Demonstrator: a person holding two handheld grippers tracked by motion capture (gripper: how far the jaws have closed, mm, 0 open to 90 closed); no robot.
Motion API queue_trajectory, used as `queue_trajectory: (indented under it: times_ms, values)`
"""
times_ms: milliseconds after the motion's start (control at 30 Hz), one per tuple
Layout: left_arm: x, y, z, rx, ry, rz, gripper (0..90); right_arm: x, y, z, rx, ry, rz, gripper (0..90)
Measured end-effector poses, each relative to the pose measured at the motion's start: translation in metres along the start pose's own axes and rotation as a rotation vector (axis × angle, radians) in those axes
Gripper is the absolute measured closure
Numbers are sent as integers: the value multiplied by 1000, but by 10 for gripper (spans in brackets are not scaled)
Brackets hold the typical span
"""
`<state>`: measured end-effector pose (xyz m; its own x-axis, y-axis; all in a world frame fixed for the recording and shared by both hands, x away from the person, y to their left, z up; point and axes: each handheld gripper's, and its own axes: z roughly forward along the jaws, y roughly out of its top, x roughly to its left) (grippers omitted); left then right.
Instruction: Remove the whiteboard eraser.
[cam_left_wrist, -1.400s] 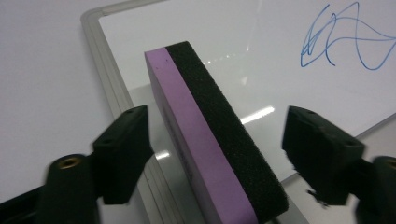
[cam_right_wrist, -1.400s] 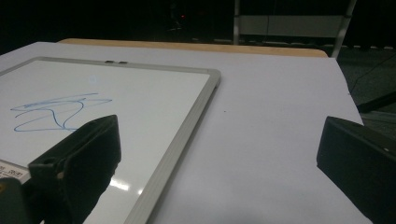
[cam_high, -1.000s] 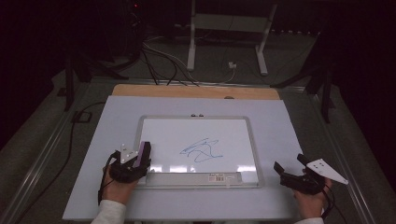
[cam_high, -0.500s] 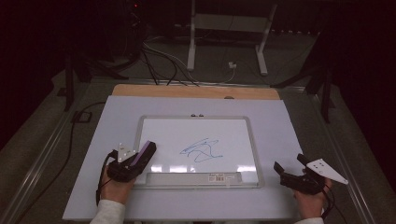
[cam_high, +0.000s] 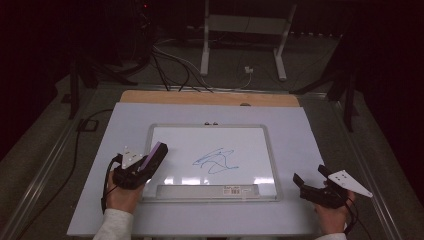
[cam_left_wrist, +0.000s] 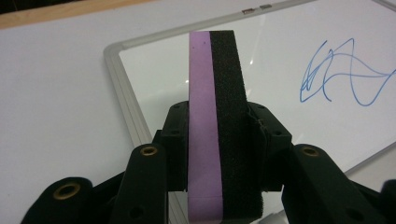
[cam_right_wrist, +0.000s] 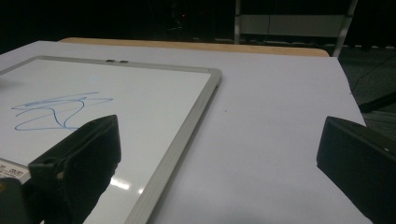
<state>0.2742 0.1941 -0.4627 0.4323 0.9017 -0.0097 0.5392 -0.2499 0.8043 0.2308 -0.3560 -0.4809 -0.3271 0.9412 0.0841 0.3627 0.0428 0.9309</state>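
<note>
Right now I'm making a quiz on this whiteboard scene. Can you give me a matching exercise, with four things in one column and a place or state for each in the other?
Things:
1. eraser
2. scribble
3. left claw
4. right claw

Places or states:
A. open, over the white table cover right of the whiteboard
B. blue, drawn near the board's middle
C. purple and black, gripped on edge over the board's left rim
D. shut on a foam block

Pairs: 1-C, 2-B, 3-D, 4-A
</note>
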Motion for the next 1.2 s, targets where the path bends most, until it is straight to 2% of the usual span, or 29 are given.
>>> queue_trajectory:
  times_ms: [433, 833, 1200]
  values:
    - [2, 17, 3, -19, 2, 20, 645, 0, 0, 0, 2, -1, -1, 1]
    - [-3, 30, 18, -11, -13, 68, 645, 0, 0, 0, 4, -1, -2, 1]
    - [-10, 39, 38, 1, -34, 95, 645, 0, 0, 0, 4, -1, 1, 1]
